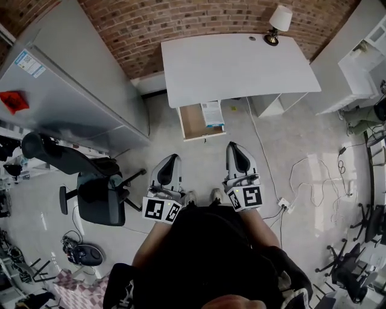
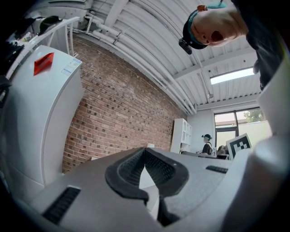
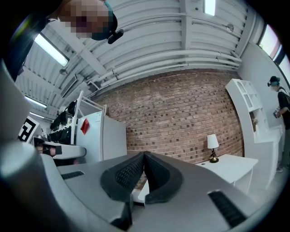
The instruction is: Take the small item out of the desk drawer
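**Drawer open, reach not yet begun**

The drawer (image 1: 192,122) stands pulled out below the surface's (image 1: 235,66) front edge, with the small blue-and-white packet (image 1: 212,113) in its right side. The left gripper (image 1: 170,159) and right gripper (image 1: 236,148) hang well short of it — fingers (image 3: 129,174) together, empty. Next, one gripper needs to open and reach forward over the packet.

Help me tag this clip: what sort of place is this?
Probably an office-style workspace: a white desk with an open drawer, a table lamp on it, and a black office chair.
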### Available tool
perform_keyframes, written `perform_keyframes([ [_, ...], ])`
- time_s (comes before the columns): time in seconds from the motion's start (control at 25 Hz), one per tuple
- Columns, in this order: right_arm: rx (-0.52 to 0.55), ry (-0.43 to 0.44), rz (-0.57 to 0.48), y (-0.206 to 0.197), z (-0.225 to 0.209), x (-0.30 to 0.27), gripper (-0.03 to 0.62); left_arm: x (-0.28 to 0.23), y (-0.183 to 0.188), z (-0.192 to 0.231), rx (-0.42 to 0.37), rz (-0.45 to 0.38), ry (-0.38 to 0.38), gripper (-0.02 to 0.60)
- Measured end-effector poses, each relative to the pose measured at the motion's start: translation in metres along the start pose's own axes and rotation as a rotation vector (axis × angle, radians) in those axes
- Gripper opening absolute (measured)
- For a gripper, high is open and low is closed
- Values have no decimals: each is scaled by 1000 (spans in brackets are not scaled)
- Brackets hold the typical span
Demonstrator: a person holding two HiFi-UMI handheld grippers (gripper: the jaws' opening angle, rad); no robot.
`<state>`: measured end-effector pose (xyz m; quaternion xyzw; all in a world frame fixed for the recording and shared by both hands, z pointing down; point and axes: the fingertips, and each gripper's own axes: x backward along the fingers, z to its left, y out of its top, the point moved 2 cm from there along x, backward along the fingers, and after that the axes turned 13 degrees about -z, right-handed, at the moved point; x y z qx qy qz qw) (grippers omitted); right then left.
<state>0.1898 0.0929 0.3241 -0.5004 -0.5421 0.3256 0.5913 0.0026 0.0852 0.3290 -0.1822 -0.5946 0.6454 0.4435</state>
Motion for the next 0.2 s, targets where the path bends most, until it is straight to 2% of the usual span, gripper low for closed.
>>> perform_keyframes([
  [0.2,-1,-44,-1,-9,-12,9,26,4,-3,10,-7,-9,22,9],
])
